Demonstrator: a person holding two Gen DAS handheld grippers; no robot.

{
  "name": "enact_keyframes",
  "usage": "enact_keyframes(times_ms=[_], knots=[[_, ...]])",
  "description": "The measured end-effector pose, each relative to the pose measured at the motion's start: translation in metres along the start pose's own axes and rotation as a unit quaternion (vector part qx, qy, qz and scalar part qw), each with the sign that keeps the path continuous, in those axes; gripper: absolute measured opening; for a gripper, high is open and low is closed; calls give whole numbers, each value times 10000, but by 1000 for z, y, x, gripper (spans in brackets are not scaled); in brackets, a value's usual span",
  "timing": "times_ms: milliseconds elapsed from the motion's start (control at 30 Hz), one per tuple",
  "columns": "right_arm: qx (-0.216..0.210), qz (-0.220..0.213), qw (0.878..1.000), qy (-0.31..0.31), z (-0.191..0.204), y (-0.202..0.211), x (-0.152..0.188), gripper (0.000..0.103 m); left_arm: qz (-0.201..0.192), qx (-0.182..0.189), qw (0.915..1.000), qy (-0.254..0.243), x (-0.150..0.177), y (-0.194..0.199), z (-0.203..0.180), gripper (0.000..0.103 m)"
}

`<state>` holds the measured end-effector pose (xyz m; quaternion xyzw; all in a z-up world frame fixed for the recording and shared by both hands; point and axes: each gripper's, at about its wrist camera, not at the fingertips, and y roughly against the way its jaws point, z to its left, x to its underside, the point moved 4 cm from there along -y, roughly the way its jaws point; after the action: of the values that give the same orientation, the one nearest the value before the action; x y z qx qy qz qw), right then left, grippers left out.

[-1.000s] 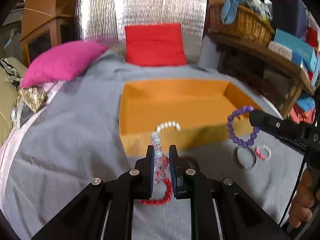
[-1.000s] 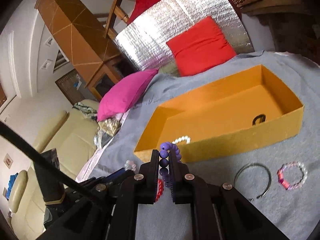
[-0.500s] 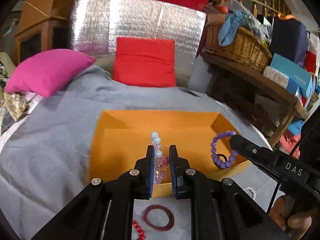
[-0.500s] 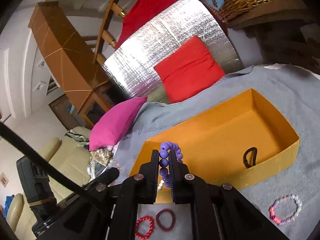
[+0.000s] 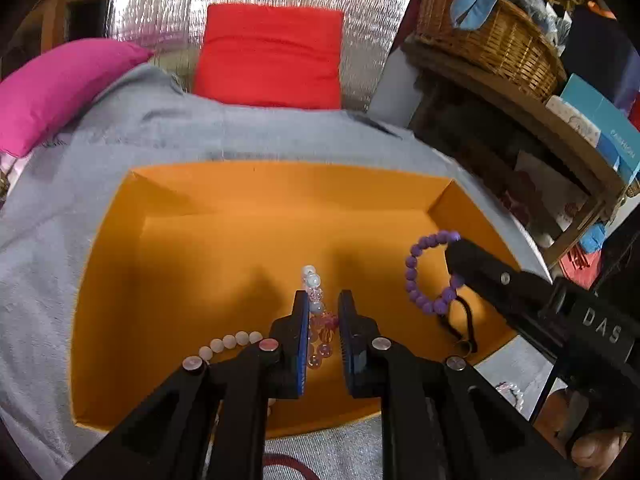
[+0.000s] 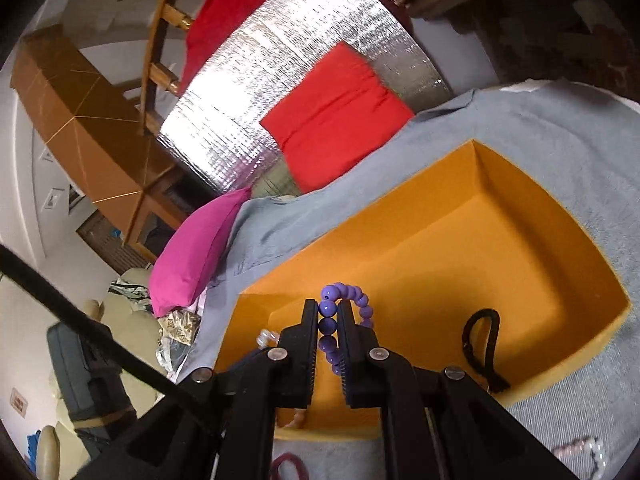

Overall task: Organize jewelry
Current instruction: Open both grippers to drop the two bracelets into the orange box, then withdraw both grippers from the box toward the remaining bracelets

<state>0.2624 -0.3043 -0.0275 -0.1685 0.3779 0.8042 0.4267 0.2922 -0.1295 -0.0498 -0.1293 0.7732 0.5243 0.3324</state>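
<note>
Bracelets are hanging in both of my tongs over the orange box point(image 5: 248, 192), which is lying on a bed covered with grey cloth point(image 5: 132, 140).

My left tongs point(image 5: 324, 312) are standing a little apart, and the pink and clear bead bracelet point(image 5: 318, 312) is sitting between the two fingers near the front wall of the box; I cannot tell if the fingers are really pressing on it or if it is only resting against one. Just left of them, a white bead bracelet point(image 5: 232, 342) is lying on the box floor, partly hidden under the tongs.

My right tongs point(image 6: 329, 320) are closing on the purple bead bracelet point(image 6: 348, 300), with the beads pinched between the fingers and the loop rising above the tips. In the left wrist view this purple bracelet point(image 5: 424, 276) is hanging over the right part of the box, above a black cord loop point(image 5: 460, 320) that is lying near the front right corner.

Outside the box, a dark red ring point(image 6: 286, 466) is lying on the cloth by the front wall, and a pink and white bracelet point(image 6: 580, 452) is lying further right.

A red cushion point(image 5: 272, 56) and a magenta cushion point(image 5: 60, 88) are resting at the far edge of the bed.
</note>
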Motion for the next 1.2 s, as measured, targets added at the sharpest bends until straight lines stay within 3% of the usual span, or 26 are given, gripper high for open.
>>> enact_keyframes(times_ms=[333,400,467,700,833,967,1033,1200], knots=[[160,105,9998,-90,-5,-24,-7,14,456,132,9989,49,8,-17,2,17],[205,89,9997,-127,-9,-22,-9,16,451,44,9990,1,7,-15,1,37],[196,49,9996,-211,-12,-17,-11,34,343,-51,9994,-44,8,-8,0,48],[249,-225,9994,-49,-5,20,-17,36,19,-800,9965,-243,13,36,2,74],[692,-209,9966,383,7,45,-7,47,-180,-1435,9892,-223,26,66,8,78],[1019,-208,9915,783,20,69,9,48,-300,-1955,9796,-365,49,94,10,79],[1108,-199,9893,925,26,82,20,54,-370,-2174,9744,-447,60,106,13,79],[1366,-115,9830,1225,31,118,61,61,-469,-2231,9722,-528,94,137,20,80]])
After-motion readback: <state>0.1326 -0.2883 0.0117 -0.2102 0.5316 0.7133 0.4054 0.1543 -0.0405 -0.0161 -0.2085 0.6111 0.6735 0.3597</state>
